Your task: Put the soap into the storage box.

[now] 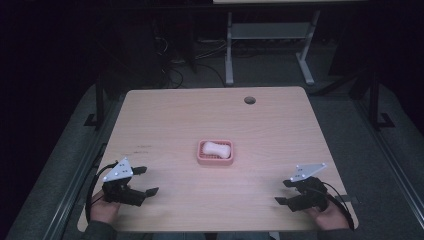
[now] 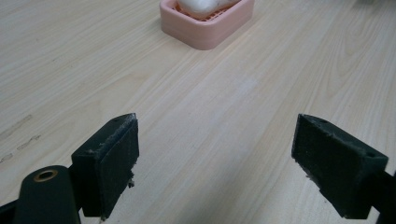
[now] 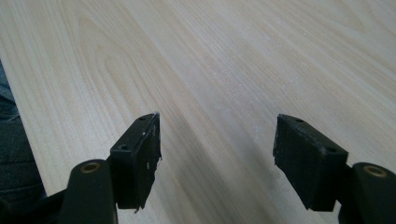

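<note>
Resting mid-table, a rounded white soap bar [image 1: 217,149] lies in a pink rectangular slatted dish [image 1: 202,157] on the pale wood-grain table [image 1: 250,130]; the left gripper [image 1: 145,180] near left and right gripper [image 1: 282,191] near right both gape wide, their black padded jaws holding nothing

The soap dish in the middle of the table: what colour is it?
Pink. The soap dish holding a white soap bar shows best in the left gripper view.
</note>
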Demonstrator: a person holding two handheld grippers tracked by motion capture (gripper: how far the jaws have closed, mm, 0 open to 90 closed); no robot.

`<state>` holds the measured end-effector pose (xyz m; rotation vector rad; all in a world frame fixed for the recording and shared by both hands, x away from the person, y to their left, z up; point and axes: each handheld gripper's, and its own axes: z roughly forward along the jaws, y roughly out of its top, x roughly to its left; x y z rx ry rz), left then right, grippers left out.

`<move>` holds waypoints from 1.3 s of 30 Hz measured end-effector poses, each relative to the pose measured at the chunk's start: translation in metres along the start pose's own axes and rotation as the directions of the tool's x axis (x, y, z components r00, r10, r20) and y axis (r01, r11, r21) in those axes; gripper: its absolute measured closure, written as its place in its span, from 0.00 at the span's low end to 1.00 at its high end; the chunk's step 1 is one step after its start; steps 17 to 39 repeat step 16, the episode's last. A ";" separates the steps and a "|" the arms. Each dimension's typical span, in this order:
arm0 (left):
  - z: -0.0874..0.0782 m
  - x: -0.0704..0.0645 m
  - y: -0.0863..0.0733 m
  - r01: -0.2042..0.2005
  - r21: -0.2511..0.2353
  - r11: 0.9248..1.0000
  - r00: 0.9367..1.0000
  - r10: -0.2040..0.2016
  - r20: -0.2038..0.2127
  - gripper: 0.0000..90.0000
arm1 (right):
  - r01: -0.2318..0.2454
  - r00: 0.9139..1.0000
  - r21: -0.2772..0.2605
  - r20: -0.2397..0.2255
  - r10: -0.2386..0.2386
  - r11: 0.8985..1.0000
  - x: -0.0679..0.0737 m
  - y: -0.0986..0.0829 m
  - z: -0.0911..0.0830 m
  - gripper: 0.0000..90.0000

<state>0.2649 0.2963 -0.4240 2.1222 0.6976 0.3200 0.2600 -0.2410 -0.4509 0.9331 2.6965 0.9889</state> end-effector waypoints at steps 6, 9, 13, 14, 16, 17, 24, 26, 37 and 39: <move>0.000 0.000 0.000 0.002 -0.001 1.000 1.000 -0.002 0.004 0.16 | -0.005 1.000 -0.015 0.009 0.005 1.000 0.004 -0.006 -0.004 0.35; 0.000 0.000 0.000 -0.002 0.002 1.000 1.000 0.002 0.003 0.16 | 0.003 1.000 -0.015 0.012 -0.003 1.000 0.007 -0.007 -0.005 0.35; 0.001 -0.001 0.000 -0.008 0.011 1.000 1.000 0.008 0.001 0.16 | 0.006 1.000 -0.020 0.016 -0.006 1.000 0.008 -0.007 -0.004 0.35; 0.001 -0.001 0.000 -0.008 0.010 1.000 1.000 0.008 0.001 0.16 | 0.010 1.000 -0.020 0.016 -0.009 1.000 0.008 -0.007 -0.004 0.35; 0.001 0.000 0.000 -0.006 0.013 1.000 1.000 0.006 -0.002 0.16 | 0.006 1.000 -0.020 0.018 -0.006 1.000 0.008 -0.008 -0.004 0.35; 0.001 0.000 0.000 -0.006 0.013 1.000 1.000 0.006 -0.002 0.16 | 0.006 1.000 -0.020 0.018 -0.006 1.000 0.008 -0.008 -0.004 0.35; 0.001 0.000 0.000 -0.006 0.013 1.000 1.000 0.006 -0.002 0.16 | 0.006 1.000 -0.020 0.018 -0.006 1.000 0.008 -0.008 -0.004 0.35; 0.001 0.000 0.000 -0.006 0.013 1.000 1.000 0.006 -0.002 0.16 | 0.006 1.000 -0.020 0.018 -0.006 1.000 0.008 -0.008 -0.004 0.35; 0.001 0.000 0.000 -0.006 0.013 1.000 1.000 0.006 -0.002 0.16 | 0.006 1.000 -0.020 0.018 -0.006 1.000 0.008 -0.008 -0.004 0.35; 0.001 0.000 0.000 -0.006 0.013 1.000 1.000 0.006 -0.002 0.16 | 0.006 1.000 -0.020 0.018 -0.006 1.000 0.008 -0.008 -0.004 0.35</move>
